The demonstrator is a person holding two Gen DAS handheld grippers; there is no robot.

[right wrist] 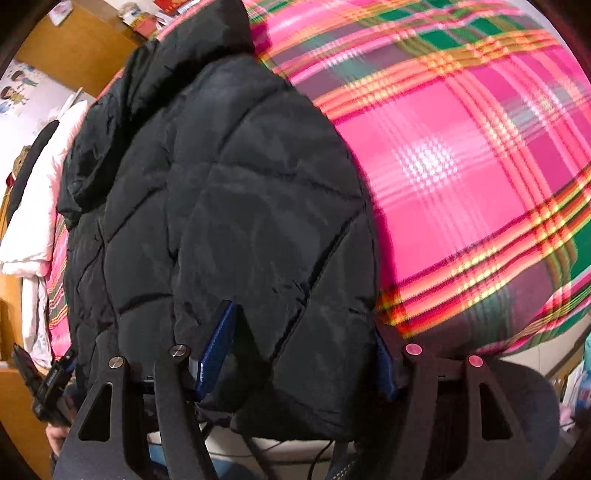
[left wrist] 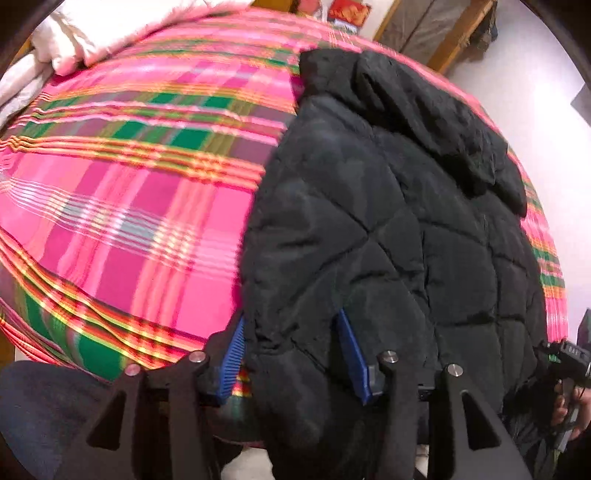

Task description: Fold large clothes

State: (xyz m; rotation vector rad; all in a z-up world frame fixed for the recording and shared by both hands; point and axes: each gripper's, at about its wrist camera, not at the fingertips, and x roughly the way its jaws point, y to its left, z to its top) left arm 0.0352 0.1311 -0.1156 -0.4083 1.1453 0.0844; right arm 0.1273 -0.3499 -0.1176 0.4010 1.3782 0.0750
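Note:
A black quilted puffer jacket [left wrist: 388, 221] lies on a bed covered by a pink plaid sheet [left wrist: 129, 184], with its collar at the far end. My left gripper [left wrist: 291, 354] straddles the near hem. Its blue pads [left wrist: 232, 354] stand apart with the hem's fabric loose between them. In the right wrist view the same jacket [right wrist: 221, 203] fills the left half, beside the plaid sheet [right wrist: 461, 166]. My right gripper [right wrist: 301, 354] stands wide over the other part of the hem. A thick fold bulges between its pads [right wrist: 218, 350], and I read both grippers as open.
White bedding [left wrist: 92, 33] is piled at the bed's far corner. A white padded garment [right wrist: 40, 206] lies past the jacket. A wooden cabinet [right wrist: 81, 48] and pale floor [left wrist: 535, 74] border the bed. A hand [left wrist: 561, 406] holds the right gripper's handle [left wrist: 565, 358].

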